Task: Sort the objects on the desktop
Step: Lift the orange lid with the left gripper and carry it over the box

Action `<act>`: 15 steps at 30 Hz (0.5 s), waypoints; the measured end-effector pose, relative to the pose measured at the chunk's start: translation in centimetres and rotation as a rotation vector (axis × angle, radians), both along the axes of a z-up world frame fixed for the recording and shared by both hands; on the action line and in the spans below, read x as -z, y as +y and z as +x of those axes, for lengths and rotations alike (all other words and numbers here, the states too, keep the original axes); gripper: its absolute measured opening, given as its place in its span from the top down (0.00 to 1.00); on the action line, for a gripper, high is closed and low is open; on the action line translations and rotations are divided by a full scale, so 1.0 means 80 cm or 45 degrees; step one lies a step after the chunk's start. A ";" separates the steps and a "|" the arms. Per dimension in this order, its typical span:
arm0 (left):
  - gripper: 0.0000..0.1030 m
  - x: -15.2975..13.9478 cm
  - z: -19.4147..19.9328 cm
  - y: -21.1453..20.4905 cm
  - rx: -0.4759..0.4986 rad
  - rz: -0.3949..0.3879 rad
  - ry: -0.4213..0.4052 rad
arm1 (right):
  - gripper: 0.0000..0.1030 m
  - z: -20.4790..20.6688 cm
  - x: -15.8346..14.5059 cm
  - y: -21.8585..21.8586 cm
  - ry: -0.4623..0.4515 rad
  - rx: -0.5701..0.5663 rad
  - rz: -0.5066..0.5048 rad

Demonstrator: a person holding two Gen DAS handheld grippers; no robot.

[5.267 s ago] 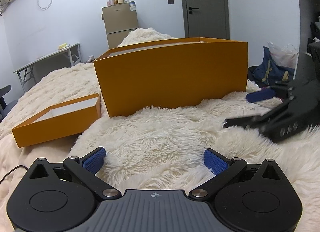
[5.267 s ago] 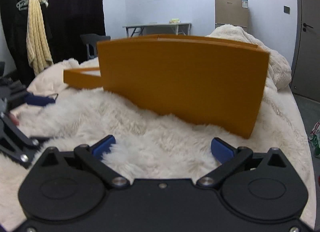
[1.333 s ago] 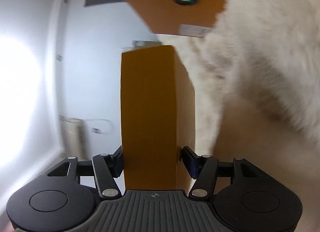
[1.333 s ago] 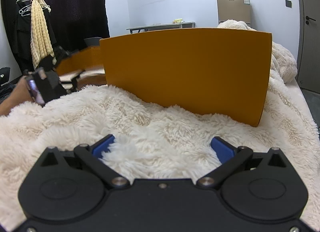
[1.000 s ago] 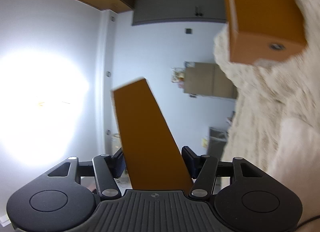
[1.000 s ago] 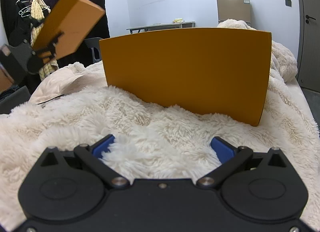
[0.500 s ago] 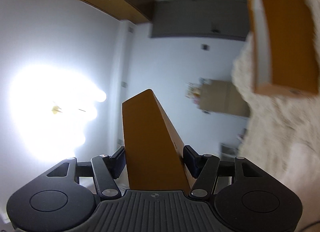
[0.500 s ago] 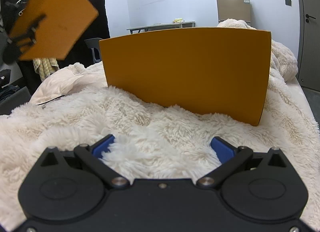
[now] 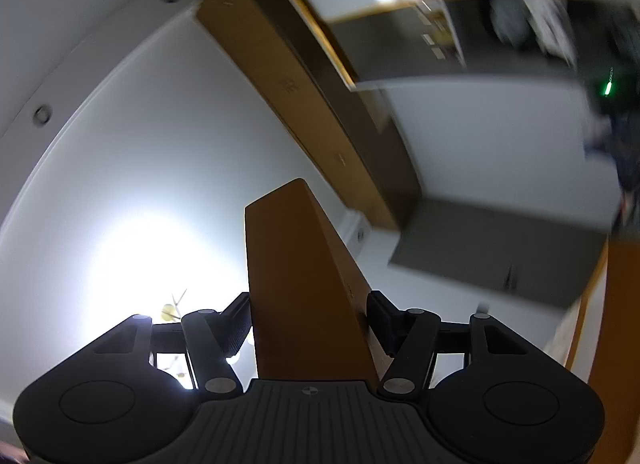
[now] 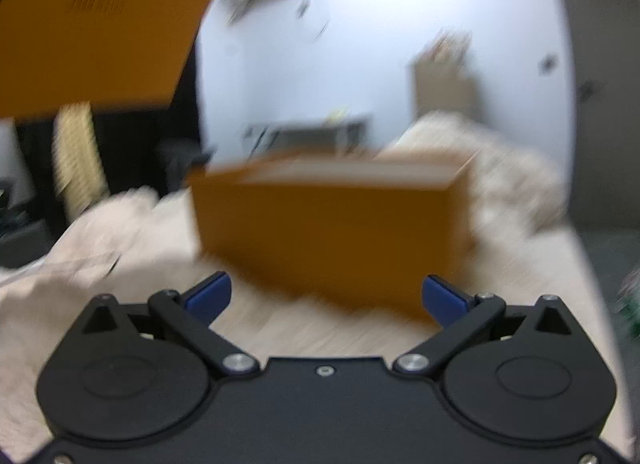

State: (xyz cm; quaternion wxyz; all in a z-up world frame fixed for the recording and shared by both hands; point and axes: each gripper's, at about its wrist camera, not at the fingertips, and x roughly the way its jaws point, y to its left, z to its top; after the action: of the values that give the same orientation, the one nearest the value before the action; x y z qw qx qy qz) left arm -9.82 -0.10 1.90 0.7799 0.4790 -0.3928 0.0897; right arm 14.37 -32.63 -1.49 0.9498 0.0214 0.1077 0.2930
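One big orange box [image 10: 332, 232] sits open-topped on the fluffy white blanket [image 10: 120, 232], its inside hidden from me, so how far the sorting has got I cannot judge. One flat orange lid [image 9: 296, 284] rides high in the air, clamped in my left gripper [image 9: 308, 316] — my right gripper [image 10: 326, 296] hovers spread wide, carrying nothing.

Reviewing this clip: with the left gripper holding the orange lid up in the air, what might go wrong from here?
1. The left gripper pinches the orange lid only across a narrow edge, so it may twist or slip out.
2. Its camera faces the ceiling, so the orange box is out of its sight; lowering the lid may misalign.
3. The right gripper, open and empty, views a blurred scene with the lid high on its left; a collision seems possible.
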 end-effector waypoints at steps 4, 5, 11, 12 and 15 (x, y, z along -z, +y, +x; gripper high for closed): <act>0.46 0.012 0.003 -0.003 0.223 -0.082 0.008 | 0.00 -0.019 -0.039 -0.070 -0.157 0.191 0.107; 0.46 0.016 -0.006 0.001 0.361 -0.134 0.025 | 0.00 -0.021 -0.043 -0.079 -0.169 0.208 0.117; 0.43 0.029 -0.033 0.031 0.939 -0.428 0.215 | 0.00 -0.022 -0.051 -0.114 -0.202 0.276 0.161; 0.44 0.037 -0.017 0.035 0.930 -0.462 0.254 | 0.00 -0.020 -0.049 -0.120 -0.199 0.280 0.198; 0.47 0.064 0.038 0.055 0.865 -0.574 0.409 | 0.01 -0.013 -0.041 -0.140 -0.171 0.281 0.333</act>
State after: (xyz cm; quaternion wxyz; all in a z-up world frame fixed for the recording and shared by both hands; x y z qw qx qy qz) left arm -6.80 4.27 -3.21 0.9014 0.1483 -0.3723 -0.1641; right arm 13.33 -43.83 1.81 0.9704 0.1366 0.0019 0.1991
